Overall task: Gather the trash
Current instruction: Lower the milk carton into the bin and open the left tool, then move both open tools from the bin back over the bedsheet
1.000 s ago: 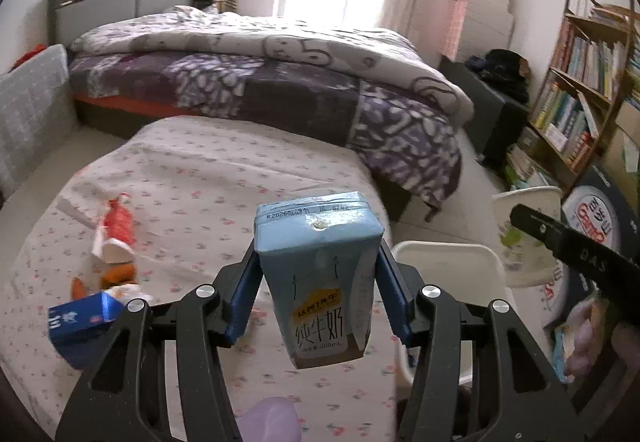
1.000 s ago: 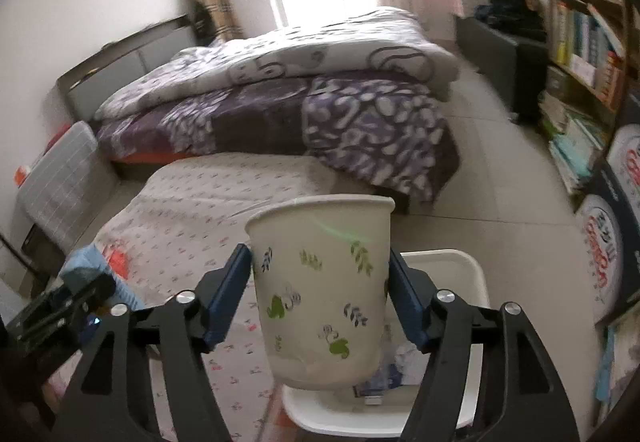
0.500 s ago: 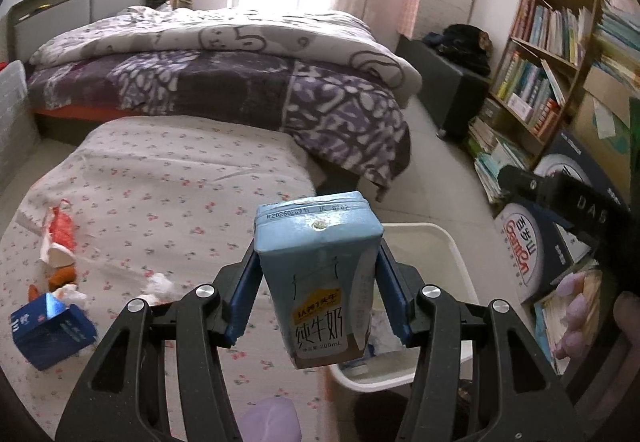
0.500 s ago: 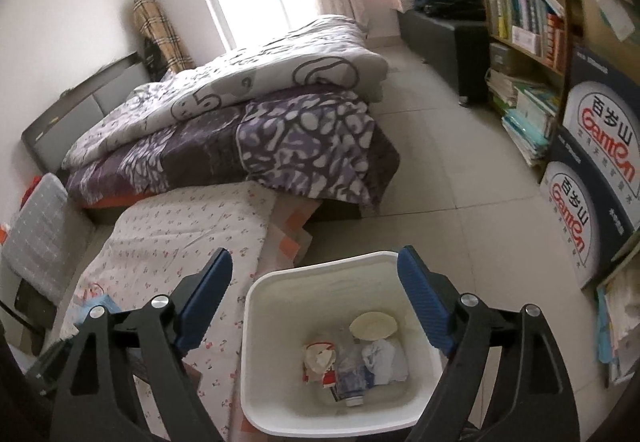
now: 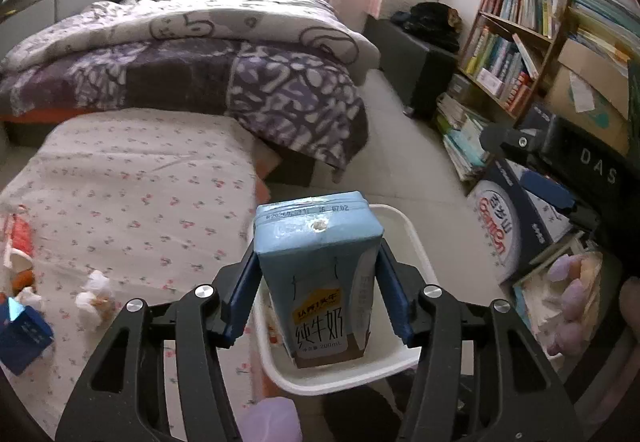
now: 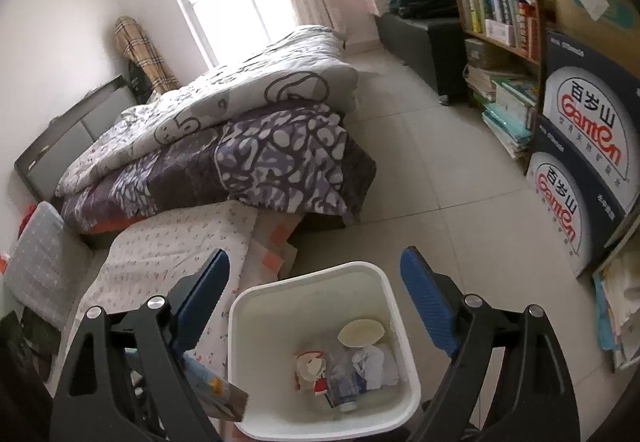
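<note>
The fingers [image 5: 244, 298] of the left gripper [image 5: 316, 298] are pressed against the two sides of a light-blue milk carton [image 5: 320, 274], which stands upright between them, just above the near rim of the white bin [image 5: 416, 242] in the left wrist view. The left jaws have just been easing a little wider, yet the carton sits between the pads and has not dropped. The right gripper [image 6: 316, 294] is spread wide with nothing in it; its jaws have just been opening, and through the gap the bin [image 6: 396, 306] shows on the tiled floor, right beside the flowered mattress [image 5: 140, 194].

Inside the bin lie a pale paper cup [image 6: 361, 332] on its side, a red-and-white wrapper [image 6: 310, 368], crumpled white paper [image 6: 372, 362] and a small bottle or the like. So part of the collecting appears done, and the cup looks to be the newest arrival.

Left to do, as far as can be judged: the carton has to go into the bin, which seems to be the step in hand. On the mattress, to the left, more rubbish waits: a dark-blue carton [image 5: 22, 334] at the near edge, a wad of tissue [image 5: 94, 292] just beside it, and a red-and-white packet [image 5: 18, 246] with some orange scraps further left. Roughly half the job seems to remain.
</note>
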`<state>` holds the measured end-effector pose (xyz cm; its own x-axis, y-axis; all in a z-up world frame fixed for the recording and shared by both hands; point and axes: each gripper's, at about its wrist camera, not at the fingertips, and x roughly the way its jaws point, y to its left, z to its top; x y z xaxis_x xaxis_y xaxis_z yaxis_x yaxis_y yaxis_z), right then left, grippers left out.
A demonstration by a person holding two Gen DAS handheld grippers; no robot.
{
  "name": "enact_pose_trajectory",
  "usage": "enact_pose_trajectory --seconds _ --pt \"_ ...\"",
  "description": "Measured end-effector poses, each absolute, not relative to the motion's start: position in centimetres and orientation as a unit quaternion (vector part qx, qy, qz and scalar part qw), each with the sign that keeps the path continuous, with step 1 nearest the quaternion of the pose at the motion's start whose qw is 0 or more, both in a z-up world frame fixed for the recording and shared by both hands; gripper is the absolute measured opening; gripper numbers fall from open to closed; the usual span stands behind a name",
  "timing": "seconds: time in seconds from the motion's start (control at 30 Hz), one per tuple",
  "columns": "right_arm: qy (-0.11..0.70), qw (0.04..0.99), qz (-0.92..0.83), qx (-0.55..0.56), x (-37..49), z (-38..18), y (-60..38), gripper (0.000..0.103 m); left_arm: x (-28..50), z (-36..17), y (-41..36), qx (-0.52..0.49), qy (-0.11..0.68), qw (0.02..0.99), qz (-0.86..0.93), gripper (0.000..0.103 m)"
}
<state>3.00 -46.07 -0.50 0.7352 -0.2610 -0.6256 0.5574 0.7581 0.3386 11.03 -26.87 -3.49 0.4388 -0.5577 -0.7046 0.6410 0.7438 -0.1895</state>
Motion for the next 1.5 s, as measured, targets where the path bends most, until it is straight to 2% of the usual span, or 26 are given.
enact_pose_trajectory --seconds 0.03,0.1,0.13,0.43,1.07,1.3,1.5 --pt "0.283 0.893 -0.23 0.263 3.0 -0.5 -46.2 0.086 10.9 -3.6 -27.1 0.053 0.397 0.844 -0.356 0.065" --pt "0.282 0.893 -0.232 0.263 2.9 -0.5 -46.2 0.086 10.8 -3.6 -27.3 0.05 0.4 0.84 -0.364 0.078" --pt "0.282 0.893 -0.232 0.262 2.9 -0.5 -46.2 0.087 10.7 -3.6 -27.3 0.049 0.398 0.841 -0.364 0.08" --pt "0.279 0.9 -0.234 0.24 3.4 -0.1 -45.1 0.09 11.5 -3.3 -25.7 0.042 0.394 0.858 -0.327 0.08" --pt "0.317 0.911 -0.18 0.191 7.7 -0.3 -38.4 0.093 14.9 -3.8 -18.2 0.031 0.405 0.885 -0.228 0.089" --pt "0.341 0.913 -0.148 0.168 10.2 -0.8 -34.5 0.093 17.3 -4.8 -14.1 0.068 0.436 0.881 -0.173 0.092" --pt "0.366 0.911 -0.118 0.149 12.4 -1.7 -31.4 0.093 20.5 -6.6 -9.2 0.157 0.483 0.852 -0.129 0.092"
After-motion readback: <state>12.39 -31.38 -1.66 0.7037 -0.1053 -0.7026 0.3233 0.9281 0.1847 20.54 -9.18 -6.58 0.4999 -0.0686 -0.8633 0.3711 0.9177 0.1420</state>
